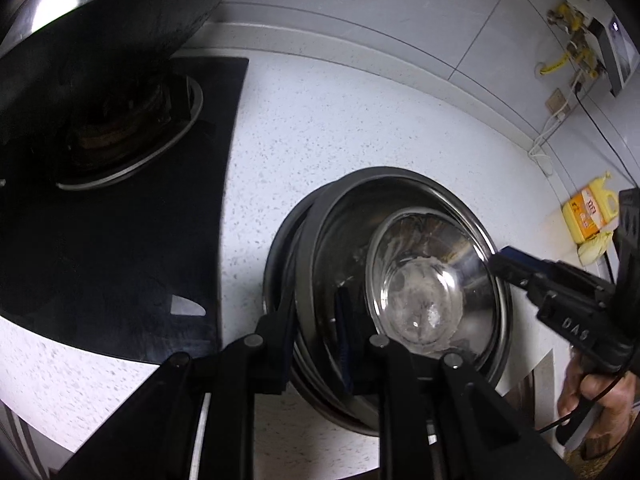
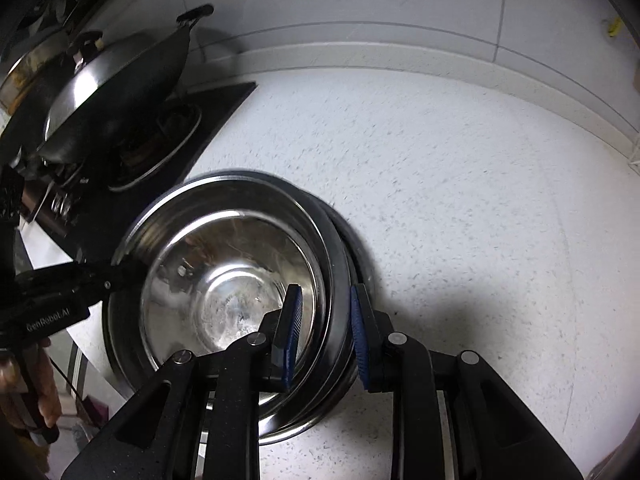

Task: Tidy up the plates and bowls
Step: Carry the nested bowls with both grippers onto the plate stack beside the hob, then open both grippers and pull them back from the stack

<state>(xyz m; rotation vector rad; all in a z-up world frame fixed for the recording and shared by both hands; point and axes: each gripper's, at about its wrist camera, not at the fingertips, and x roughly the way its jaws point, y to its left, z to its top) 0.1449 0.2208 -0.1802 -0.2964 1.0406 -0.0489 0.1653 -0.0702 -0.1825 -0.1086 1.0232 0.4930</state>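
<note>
Right wrist view: nested steel bowls [image 2: 240, 280] sit on white counter [image 2: 460, 200] near stove [image 2: 168, 136]; right gripper [image 2: 322, 336] half-open, straddling rims, grip unconfirmed; left gripper [image 1: 316, 344] likewise straddling opposite rim; uneven lift could tip stack, bowls sliding apart.

A home kitchen: gas hob [image 1: 120, 152] with a wok [image 2: 120, 92], speckled worktop [image 2: 440, 200], tiled wall [image 1: 400, 8].
</note>
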